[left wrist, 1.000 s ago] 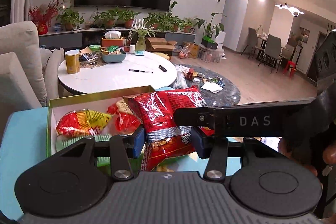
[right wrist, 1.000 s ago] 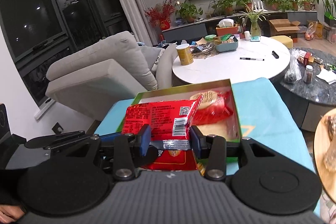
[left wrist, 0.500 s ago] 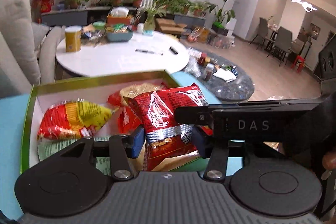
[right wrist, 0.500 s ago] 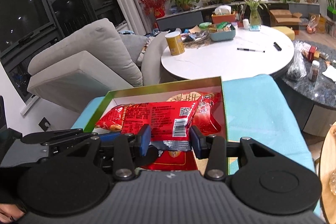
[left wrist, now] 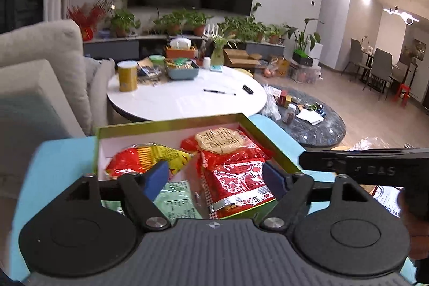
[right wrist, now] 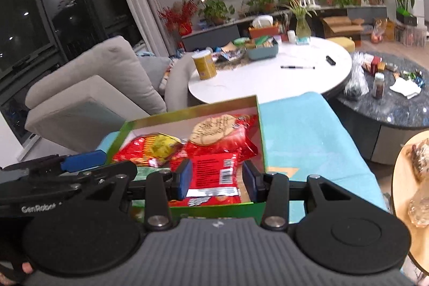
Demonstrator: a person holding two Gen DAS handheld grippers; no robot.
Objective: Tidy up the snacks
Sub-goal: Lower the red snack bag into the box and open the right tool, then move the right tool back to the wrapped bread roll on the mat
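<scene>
Left gripper [left wrist: 215, 176] fingers spread wide, holding nothing; right gripper [right wrist: 216, 180] open too. Red snack packet [right wrist: 214, 176] lies loose between right's pads, inside the green box [right wrist: 257, 125]. Looks light, crinkly, slippery, contents crushable; I'd pinch the crimped foil seam

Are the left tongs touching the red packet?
Apart. The left wrist view shows the left tongs open wide, box floor visible between each pad and the red packet.
</scene>
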